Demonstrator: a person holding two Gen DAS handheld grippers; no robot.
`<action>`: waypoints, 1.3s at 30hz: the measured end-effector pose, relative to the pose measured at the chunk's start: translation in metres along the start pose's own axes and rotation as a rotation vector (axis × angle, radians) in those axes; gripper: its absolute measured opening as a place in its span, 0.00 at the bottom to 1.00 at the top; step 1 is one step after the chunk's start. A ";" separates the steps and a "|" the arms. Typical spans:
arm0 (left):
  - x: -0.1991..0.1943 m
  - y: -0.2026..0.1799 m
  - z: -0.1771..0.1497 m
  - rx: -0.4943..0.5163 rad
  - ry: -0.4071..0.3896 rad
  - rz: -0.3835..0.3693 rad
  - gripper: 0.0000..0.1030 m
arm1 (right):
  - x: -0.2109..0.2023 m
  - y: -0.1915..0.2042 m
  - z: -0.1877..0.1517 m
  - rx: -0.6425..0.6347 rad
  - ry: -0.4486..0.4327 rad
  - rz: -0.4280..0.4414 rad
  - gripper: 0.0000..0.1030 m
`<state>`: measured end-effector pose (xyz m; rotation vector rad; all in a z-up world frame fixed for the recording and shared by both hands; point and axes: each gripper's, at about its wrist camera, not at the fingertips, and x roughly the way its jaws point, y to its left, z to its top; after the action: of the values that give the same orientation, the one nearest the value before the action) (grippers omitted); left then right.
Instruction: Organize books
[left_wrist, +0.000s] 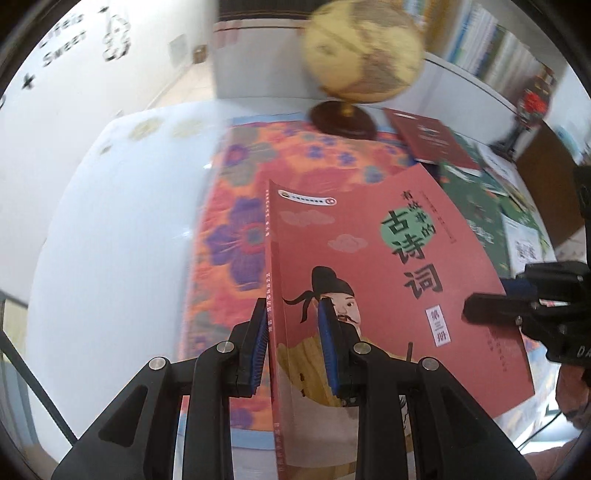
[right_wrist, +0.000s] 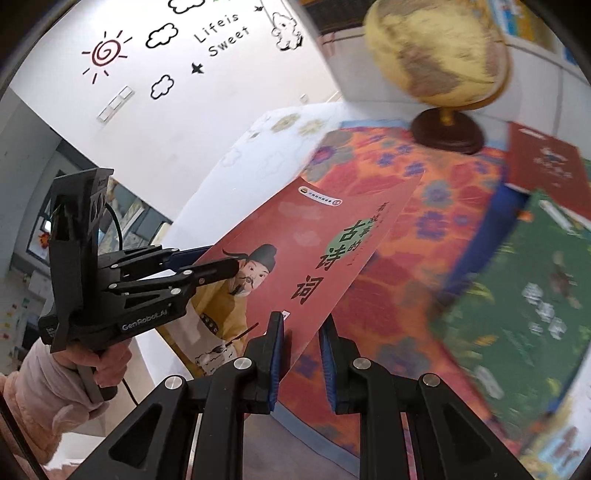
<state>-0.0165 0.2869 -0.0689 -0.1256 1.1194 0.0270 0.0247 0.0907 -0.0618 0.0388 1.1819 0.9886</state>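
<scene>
A thin red poetry book (left_wrist: 388, 266) with a robed man on its cover is held tilted above the floral mat; it also shows in the right wrist view (right_wrist: 314, 236). My left gripper (left_wrist: 293, 347) straddles its spine edge, jaws partly closed, one pad on each side. My right gripper (right_wrist: 303, 354) straddles the book's opposite edge, with a gap beside the right pad (right_wrist: 328, 358). In the left wrist view the right gripper (left_wrist: 491, 306) sits at the book's right edge. A dark red book (right_wrist: 546, 166) and a green book (right_wrist: 535, 288) lie on the mat to the right.
A globe (right_wrist: 439, 51) on a dark wooden base (right_wrist: 447, 131) stands at the back of the orange and purple floral mat (left_wrist: 236, 236). A white tabletop (left_wrist: 122, 229) lies left of the mat. Bookshelves (left_wrist: 491, 40) run along the back right.
</scene>
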 end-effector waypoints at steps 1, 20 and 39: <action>0.002 0.006 -0.001 -0.009 0.004 0.009 0.22 | 0.007 0.001 0.002 0.000 0.006 0.005 0.18; 0.070 0.075 -0.029 -0.128 0.144 0.129 0.28 | 0.133 -0.002 -0.001 0.137 0.200 -0.025 0.18; 0.074 0.061 -0.017 -0.107 0.197 0.254 0.29 | 0.107 -0.023 -0.008 0.199 0.192 0.027 0.18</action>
<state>-0.0042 0.3425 -0.1482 -0.0823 1.3257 0.3070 0.0356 0.1440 -0.1575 0.1201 1.4570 0.9103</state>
